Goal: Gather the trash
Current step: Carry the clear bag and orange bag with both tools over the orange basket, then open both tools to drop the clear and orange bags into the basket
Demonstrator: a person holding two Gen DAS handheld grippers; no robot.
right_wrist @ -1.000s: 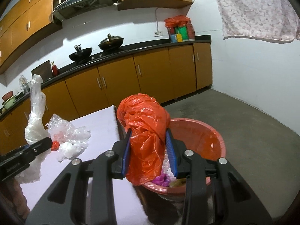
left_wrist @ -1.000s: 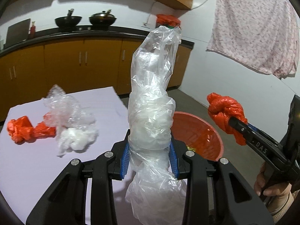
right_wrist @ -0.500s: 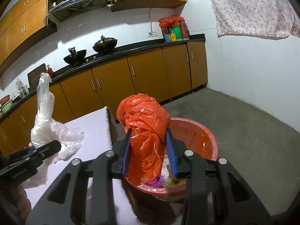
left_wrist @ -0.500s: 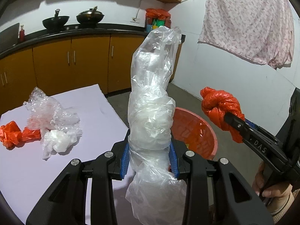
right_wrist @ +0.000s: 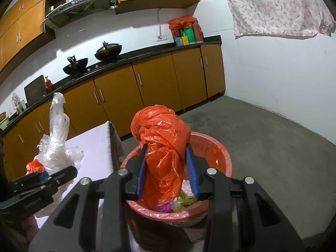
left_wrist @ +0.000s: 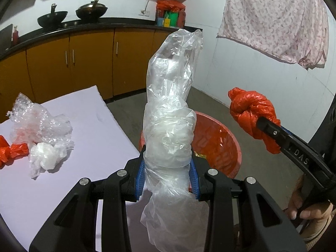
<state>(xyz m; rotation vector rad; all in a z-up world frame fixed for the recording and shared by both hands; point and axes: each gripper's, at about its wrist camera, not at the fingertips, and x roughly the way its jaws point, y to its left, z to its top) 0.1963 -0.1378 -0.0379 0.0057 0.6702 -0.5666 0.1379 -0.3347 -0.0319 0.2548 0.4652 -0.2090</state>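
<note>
My left gripper (left_wrist: 167, 174) is shut on a tall clear plastic bag (left_wrist: 170, 113) and holds it upright over the table's right edge, beside the red basin (left_wrist: 218, 145). My right gripper (right_wrist: 167, 170) is shut on a knotted orange plastic bag (right_wrist: 162, 147) and holds it right above the red basin (right_wrist: 222, 155), which holds pink, yellow and purple trash. The orange bag also shows in the left wrist view (left_wrist: 252, 113). The clear bag also shows in the right wrist view (right_wrist: 56, 130).
On the white table (left_wrist: 88, 126) lie crumpled clear wrap (left_wrist: 35, 121), a white wad (left_wrist: 46, 159) and an orange bag (left_wrist: 12, 153). Orange kitchen cabinets (right_wrist: 155, 84) with woks line the back wall. Bare concrete floor (right_wrist: 262, 136) lies to the right.
Both grippers have moved right toward the basin with their bags. The right gripper now hangs the orange bag closer over the basin; the table trash has slid left in view.
</note>
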